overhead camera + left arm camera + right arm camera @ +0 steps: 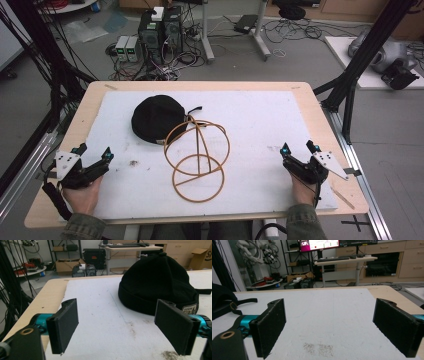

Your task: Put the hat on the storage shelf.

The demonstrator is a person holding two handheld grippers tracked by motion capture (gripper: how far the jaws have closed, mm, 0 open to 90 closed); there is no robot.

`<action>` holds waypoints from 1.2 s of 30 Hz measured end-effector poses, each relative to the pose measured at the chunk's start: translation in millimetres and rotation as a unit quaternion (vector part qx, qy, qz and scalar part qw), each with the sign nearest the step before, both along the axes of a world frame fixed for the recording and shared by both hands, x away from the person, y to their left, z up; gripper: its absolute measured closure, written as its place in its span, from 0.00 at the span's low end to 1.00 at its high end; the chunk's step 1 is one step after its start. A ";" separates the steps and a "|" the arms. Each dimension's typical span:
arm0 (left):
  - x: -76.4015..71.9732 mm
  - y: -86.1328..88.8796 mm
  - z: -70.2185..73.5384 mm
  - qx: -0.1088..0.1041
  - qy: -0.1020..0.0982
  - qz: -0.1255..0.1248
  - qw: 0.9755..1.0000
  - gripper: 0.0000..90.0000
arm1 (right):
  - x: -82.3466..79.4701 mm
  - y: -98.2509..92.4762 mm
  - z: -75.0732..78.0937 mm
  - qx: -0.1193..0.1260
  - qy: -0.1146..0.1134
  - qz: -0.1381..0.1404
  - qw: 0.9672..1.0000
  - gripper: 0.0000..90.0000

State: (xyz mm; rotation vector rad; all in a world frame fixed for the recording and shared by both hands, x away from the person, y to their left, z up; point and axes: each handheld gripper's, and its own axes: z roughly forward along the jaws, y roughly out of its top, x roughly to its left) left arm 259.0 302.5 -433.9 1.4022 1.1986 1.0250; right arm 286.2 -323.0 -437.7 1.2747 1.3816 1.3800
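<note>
Left gripper resting at the 8 o'clock corner of the surface, jaws spread wide, nothing between them. Right gripper resting at the 4 o'clock edge, jaws likewise apart and empty.

Black knitted cap with a small sewn label lying at roughly 11 o'clock from the surface centre, directly ahead of the left gripper in the left gripper view. Tan wire-like stand of two rings and upright struts lying tipped over at the centre, its upper ring touching or overlapping the cap's edge; which of the two, not resolvable.

Probable faults from this position:
- Snagging: cap strap and ring frame close together; lifting the cap likely to drag the frame along.
- Shallow grip: soft fabric prone to slipping from flat pads when only a fold is pinched.
- Rolling: ring frame light and round, liable to shift when nudged.

Surface: pale wooden tabletop carrying a white foam sheet, stained in patches near 7 o'clock.

Room: grey floor, computer towers and tangled cables at 12 o'clock, black frame struts at both sides, a monitor and wooden cabinets in the right gripper view.
</note>
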 end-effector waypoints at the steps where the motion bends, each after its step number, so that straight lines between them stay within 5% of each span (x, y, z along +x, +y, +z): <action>1: 0.0 0.0 0.0 0.000 0.000 0.000 1.000 0.23 | 0.0 0.0 0.0 0.000 0.000 0.000 1.000 0.12; 12: 0.9 -2.6 0.3 0.000 0.003 -0.002 1.000 0.22 | -0.9 -1.3 0.1 0.004 0.000 0.001 1.000 0.12; 18: 0.7 -0.5 1.4 -0.028 -0.007 -0.017 0.999 0.23 | -0.6 -1.1 0.0 0.000 0.000 0.002 1.000 0.12; 23: 0.3 -2.0 5.7 -0.043 0.010 -0.030 0.999 0.24 | -0.4 -0.2 0.0 0.001 0.005 0.005 1.000 0.12; 31: 5.0 -15.9 15.1 -0.006 0.014 -0.038 0.999 0.22 | -4.8 -0.6 5.0 0.020 0.008 0.008 1.000 0.12; 36: 15.2 -28.4 23.0 0.016 0.023 -0.044 0.999 0.21 | -4.4 -0.2 5.3 0.002 0.006 0.009 1.000 0.12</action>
